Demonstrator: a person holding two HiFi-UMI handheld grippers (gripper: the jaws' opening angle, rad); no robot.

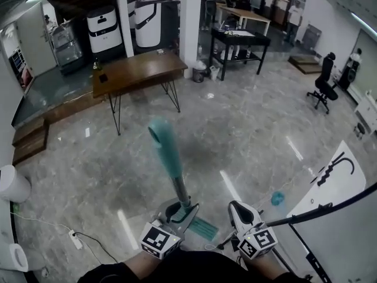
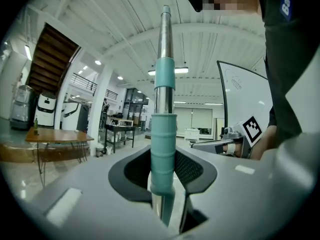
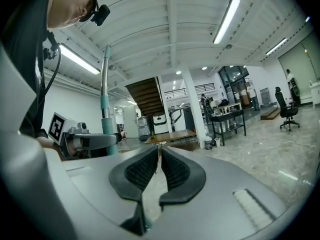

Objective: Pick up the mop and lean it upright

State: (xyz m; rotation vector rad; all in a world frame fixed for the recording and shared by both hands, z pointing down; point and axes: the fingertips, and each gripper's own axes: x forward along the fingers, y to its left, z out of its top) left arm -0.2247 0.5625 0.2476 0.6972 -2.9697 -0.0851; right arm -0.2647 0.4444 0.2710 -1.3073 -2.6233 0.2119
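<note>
I see one mop (image 1: 166, 152), and I have two grippers. There is one brown table (image 1: 138, 69), one black table (image 1: 238, 39), one black chair (image 1: 324, 87) and one whiteboard (image 1: 341, 217). Two white machines (image 1: 103, 28) stand past the brown table, by the far edge of the floor (image 1: 253, 134).

My left gripper (image 1: 179, 212) has hold of the mop. Its jaws are about half way open and press on both sides of the stick, on a blue-green sleeve (image 2: 163, 154). My right gripper (image 1: 237, 208) holds nothing. Its jaws are almost together, with only a thin slit between them. It sits just beside the left one.

The mop stands almost straight up, out on the open floor, well apart from both tables. Its stick is shiny silver (image 1: 181, 188). The top part has a long blue-green grip (image 1: 165, 146). At the bottom is a flat blue-green pad (image 1: 204, 227), low down between my two grippers. I cannot tell if the pad touches the floor.
</note>
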